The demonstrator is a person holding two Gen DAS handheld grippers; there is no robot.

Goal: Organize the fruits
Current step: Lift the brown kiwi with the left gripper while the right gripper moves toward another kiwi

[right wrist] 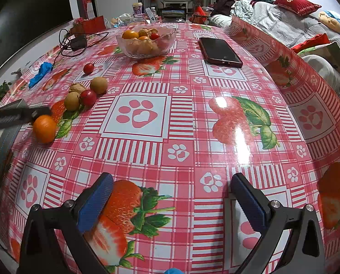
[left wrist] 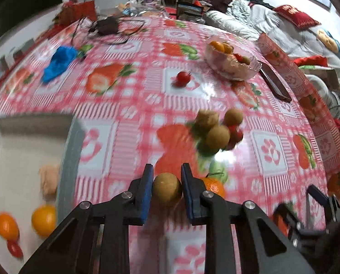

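My left gripper [left wrist: 167,182] is shut on a round brown longan [left wrist: 166,188], held just above the tablecloth. An orange fruit [left wrist: 213,186] lies just right of its right finger; it also shows in the right wrist view [right wrist: 44,128]. A cluster of brown longans [left wrist: 216,134], a walnut and red cherry tomatoes [left wrist: 235,134] lies ahead. A white tray [left wrist: 28,150] at the left holds two orange fruits [left wrist: 43,219], a red tomato and a pale piece. My right gripper [right wrist: 171,196] is open and empty over bare tablecloth.
A glass bowl [right wrist: 167,40] of mixed fruit stands at the far side, with a lone red tomato [left wrist: 183,77] in front of it. A dark phone [right wrist: 220,51] lies at the right. A blue cloth [left wrist: 59,61] and a black cable lie at the far left.
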